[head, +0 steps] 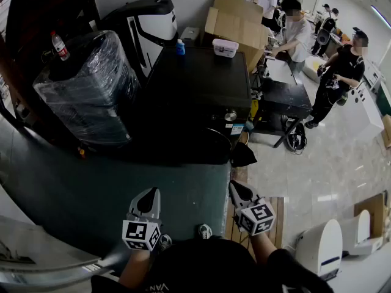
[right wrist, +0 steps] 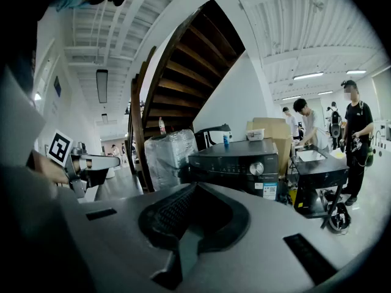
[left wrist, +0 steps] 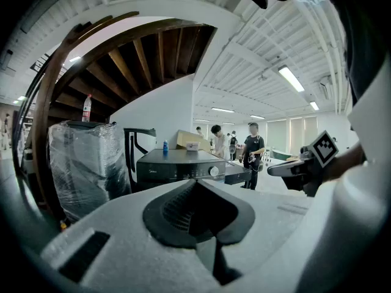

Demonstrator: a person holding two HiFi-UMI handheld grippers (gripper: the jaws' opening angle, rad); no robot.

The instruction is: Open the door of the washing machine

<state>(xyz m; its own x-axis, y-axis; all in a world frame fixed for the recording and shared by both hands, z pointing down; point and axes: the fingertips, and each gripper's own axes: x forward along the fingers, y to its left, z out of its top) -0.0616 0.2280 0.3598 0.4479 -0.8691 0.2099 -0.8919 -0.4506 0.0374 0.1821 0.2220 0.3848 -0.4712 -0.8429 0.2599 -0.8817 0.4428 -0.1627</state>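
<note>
The black front-loading washing machine (head: 201,90) stands well ahead of both grippers, its round door (head: 211,144) facing them, apparently shut, though that front is dark. The left gripper (head: 149,195) and right gripper (head: 237,189) point toward it, jaws closed on nothing, probably because neither has approached yet.
</note>
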